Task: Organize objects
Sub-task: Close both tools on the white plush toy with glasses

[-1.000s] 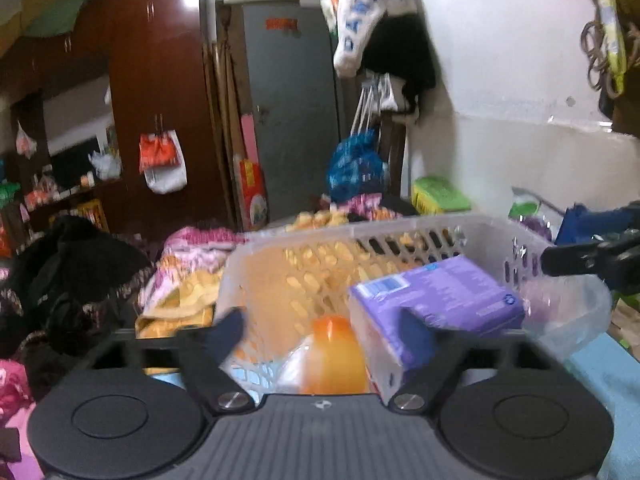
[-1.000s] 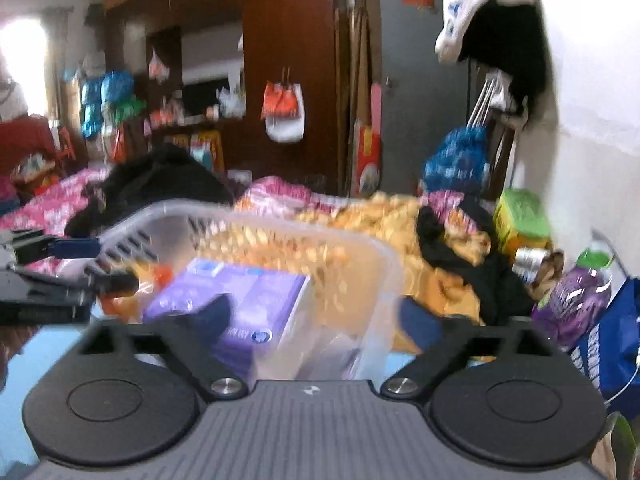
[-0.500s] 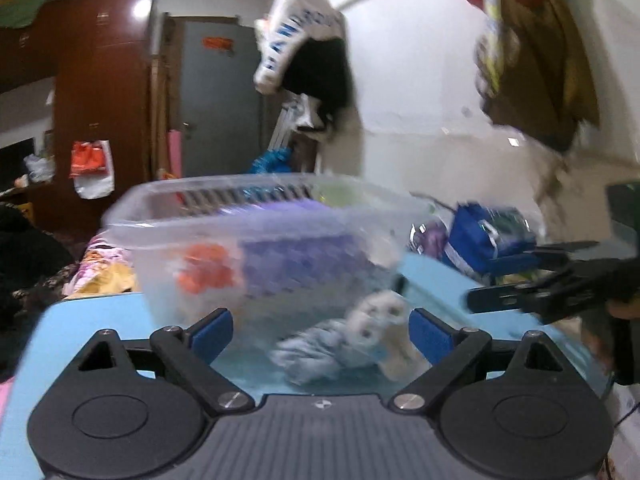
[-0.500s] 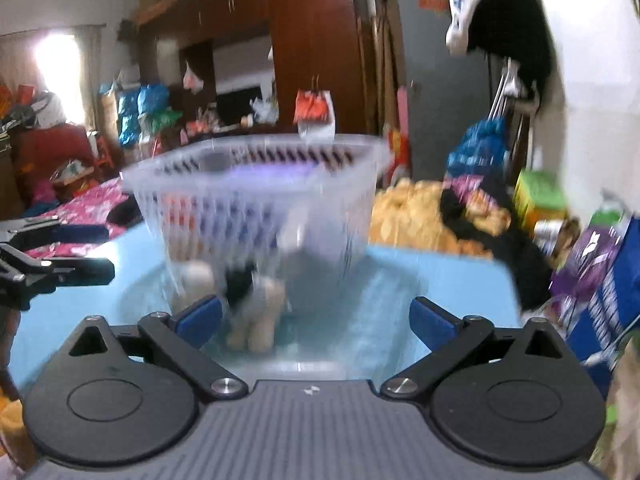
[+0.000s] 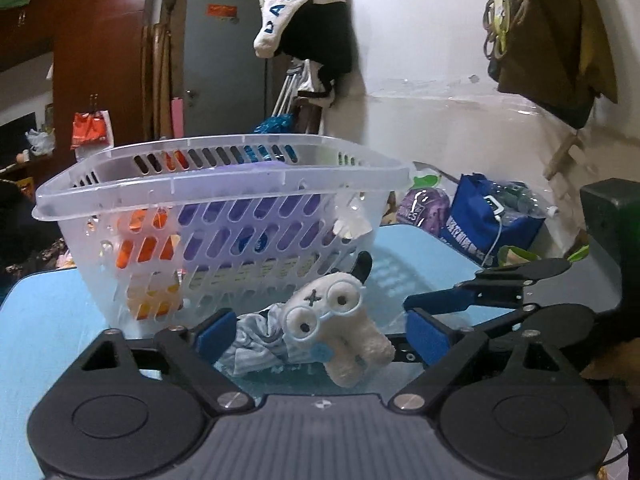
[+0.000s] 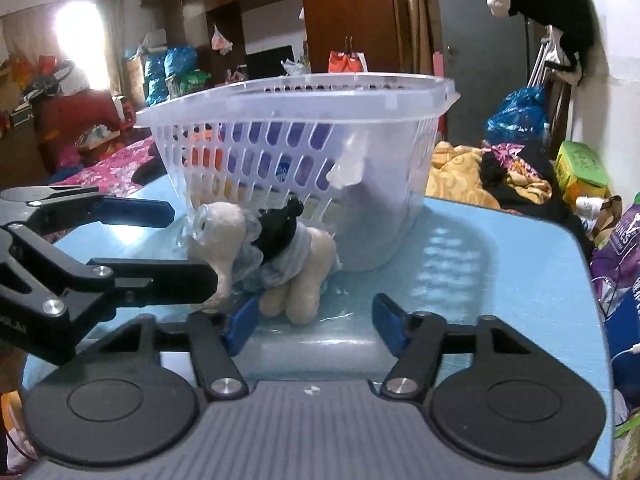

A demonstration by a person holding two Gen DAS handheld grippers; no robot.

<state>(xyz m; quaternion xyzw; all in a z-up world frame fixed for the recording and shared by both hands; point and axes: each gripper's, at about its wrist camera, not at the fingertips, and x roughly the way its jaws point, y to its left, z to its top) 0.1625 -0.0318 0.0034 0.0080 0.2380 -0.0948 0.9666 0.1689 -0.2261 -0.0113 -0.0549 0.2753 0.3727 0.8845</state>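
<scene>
A see-through plastic basket (image 5: 224, 184) stands on a light blue table (image 5: 44, 320). Inside the basket sit a purple box (image 5: 256, 216) and something orange (image 5: 148, 248), which show through the holes in its wall.

Just in front of the basket, touching its wall, a small white toy dog (image 5: 340, 328) stands on the table. The toy wears round glasses and a pale striped cloth, and it has a black ear.

The left gripper (image 5: 316, 340) is low over the table, in front of the basket. Its blue pads are wide apart. The toy dog is between them, but the pads do not press on it.

The right gripper (image 6: 316, 326) is also in front of the basket, to the right of the left gripper. Its jaws have just been closing, and now they are about half way apart. Only the toy's back legs are near its left pad (image 6: 240, 324). Nothing is squeezed between its pads.

A blue bag (image 5: 488, 220) sits past the table's right edge, to the right of the basket.
</scene>
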